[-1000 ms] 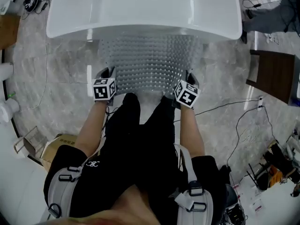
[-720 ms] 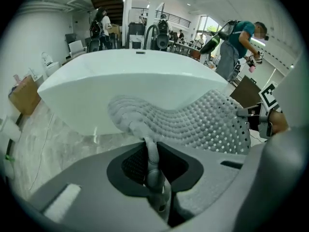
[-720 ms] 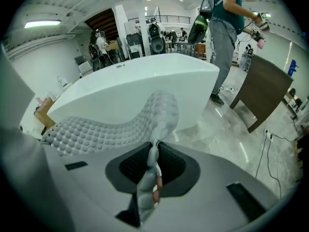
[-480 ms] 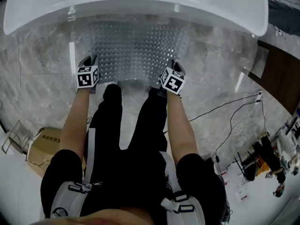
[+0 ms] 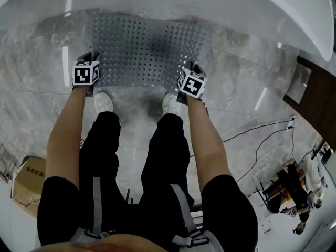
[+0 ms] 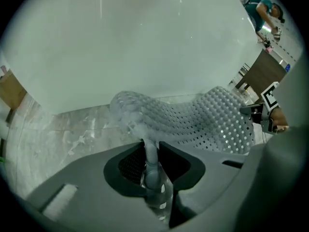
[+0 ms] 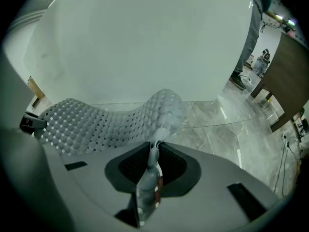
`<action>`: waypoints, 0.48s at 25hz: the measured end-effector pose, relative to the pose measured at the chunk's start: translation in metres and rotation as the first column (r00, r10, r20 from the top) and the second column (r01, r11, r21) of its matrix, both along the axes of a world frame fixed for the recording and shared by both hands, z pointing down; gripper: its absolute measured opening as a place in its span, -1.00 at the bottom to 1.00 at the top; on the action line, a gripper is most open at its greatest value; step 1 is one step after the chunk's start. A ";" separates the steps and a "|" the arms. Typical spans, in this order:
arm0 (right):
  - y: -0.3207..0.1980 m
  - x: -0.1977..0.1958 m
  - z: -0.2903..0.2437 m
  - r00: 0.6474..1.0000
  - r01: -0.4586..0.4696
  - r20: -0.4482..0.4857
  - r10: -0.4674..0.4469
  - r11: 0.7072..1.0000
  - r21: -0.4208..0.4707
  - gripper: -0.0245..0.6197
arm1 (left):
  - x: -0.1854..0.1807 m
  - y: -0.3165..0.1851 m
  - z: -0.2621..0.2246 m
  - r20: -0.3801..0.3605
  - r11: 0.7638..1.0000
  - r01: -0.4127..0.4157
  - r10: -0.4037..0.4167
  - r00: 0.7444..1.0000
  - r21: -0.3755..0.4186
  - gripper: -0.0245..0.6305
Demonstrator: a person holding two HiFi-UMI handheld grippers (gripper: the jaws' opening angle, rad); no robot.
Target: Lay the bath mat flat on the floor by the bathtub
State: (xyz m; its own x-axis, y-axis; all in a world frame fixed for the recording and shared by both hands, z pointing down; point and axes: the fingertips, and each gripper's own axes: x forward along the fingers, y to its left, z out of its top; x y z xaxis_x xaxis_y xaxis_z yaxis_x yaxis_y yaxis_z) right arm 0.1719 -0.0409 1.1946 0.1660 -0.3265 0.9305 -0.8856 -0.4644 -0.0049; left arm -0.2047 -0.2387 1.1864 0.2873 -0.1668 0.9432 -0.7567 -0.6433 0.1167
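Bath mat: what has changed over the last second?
The left gripper and right gripper lowered the bath mat almost flat onto the floor by the bathtub. The left's jaws have just been opening, mat edge still between them. Unchanged: each grips a near corner.

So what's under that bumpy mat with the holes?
The grey marble floor, which shows faintly through the clear bath mat. The mat's middle looks dark, so whether anything small lies under there can't be told.

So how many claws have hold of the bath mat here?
2. The left claw pinches the near-left corner of the bath mat, and its jaws have just been easing open. The right claw pinches the near-right corner. Neither is hidden.
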 end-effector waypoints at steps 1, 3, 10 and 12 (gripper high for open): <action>0.003 0.005 0.016 1.000 -0.001 -0.009 0.001 1.000 -0.013 -0.76 | -0.001 0.000 0.017 0.013 1.000 -0.005 0.005 1.000 -0.002 -0.66; 0.010 0.014 0.046 0.999 -0.023 -0.025 0.022 0.999 -0.032 -0.76 | -0.009 -0.002 0.047 0.044 1.000 0.000 0.000 0.999 -0.001 -0.67; 0.028 0.041 0.121 0.994 0.058 -0.082 -0.068 0.991 -0.121 -0.73 | -0.048 -0.014 0.110 0.090 0.990 0.141 -0.138 0.986 -0.024 -0.59; 0.042 0.045 0.136 0.994 0.068 -0.078 -0.082 0.985 -0.159 -0.66 | -0.054 -0.005 0.124 0.105 0.988 0.152 -0.148 0.983 -0.036 -0.58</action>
